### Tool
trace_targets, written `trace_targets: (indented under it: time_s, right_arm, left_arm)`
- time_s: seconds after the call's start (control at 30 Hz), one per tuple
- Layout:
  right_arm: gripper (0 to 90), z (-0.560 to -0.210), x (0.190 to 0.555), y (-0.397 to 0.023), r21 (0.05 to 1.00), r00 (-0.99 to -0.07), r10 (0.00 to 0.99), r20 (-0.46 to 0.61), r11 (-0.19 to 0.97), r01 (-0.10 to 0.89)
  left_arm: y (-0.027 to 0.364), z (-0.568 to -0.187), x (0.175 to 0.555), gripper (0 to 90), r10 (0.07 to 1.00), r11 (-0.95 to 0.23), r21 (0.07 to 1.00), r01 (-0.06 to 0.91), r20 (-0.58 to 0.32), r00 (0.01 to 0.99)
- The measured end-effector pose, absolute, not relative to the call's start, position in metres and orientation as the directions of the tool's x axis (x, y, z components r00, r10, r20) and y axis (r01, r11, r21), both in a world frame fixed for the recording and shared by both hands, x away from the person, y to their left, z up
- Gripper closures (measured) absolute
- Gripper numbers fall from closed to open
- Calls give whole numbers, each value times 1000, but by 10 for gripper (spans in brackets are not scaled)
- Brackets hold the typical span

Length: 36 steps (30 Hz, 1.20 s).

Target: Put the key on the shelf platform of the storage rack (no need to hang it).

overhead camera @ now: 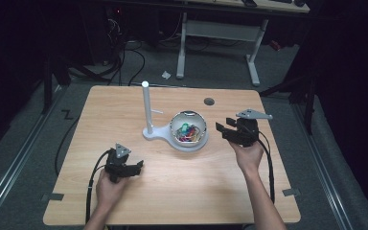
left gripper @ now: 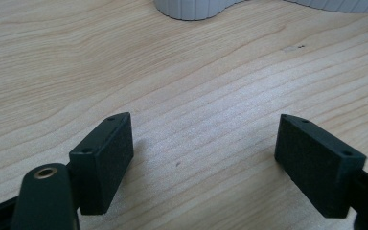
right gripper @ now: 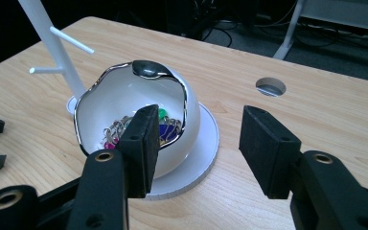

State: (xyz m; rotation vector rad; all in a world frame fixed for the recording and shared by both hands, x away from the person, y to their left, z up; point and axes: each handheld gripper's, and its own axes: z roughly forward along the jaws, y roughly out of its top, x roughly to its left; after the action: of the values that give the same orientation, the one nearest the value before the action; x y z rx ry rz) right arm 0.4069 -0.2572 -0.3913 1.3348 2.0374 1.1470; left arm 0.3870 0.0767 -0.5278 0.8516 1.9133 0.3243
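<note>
**Reaching for the bowl of bright clips**

I take the bowl (overhead camera: 189, 130) as my landmark. It sits near the middle of the table (overhead camera: 124, 201), white, with a wavy metal-edged rim, resting on the round end of a white stand (overhead camera: 159, 132).

Left of the bowl and nearer me, my left gripper (overhead camera: 137, 166) sits low over bare wood, well apart from the bowl. Its fingers (left gripper: 103, 160) are spread wide with nothing between them.

Just left of the bowl rises the stand's upright post (overhead camera: 146, 108) with short side pegs. That post is the one clear long axis here; it points straight up.

Inside the bowl lies a small heap of coloured clips (right gripper: 160, 127), pink, blue and green, mixed with silvery wire loops. I judge each one light, stiff and springy, small and smooth enough to slip, and apt to tangle with its neighbours. I would pinch one across its flat body near the top of the heap, not by a wire loop. They lie jumbled, so I cannot tell a common direction.

The bowl looks hard and possibly breakable; its opening tilts toward my right side.

Right of the bowl, just beside it, my right gripper (overhead camera: 222, 130) is raised, aimed at the bowl, fingers (right gripper: 141, 148) spread and holding nothing.
</note>
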Motion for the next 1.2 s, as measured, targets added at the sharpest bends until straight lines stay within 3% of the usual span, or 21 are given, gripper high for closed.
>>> trace_targets:
  time_s: [1.2]
  right_arm:
    - [446, -376, 352, -311, 861, -338, 937, 84, 102, 498]
  left_arm:
    - [77, -528, 387, 213, 684, 717, 554, 423, -676, -273]
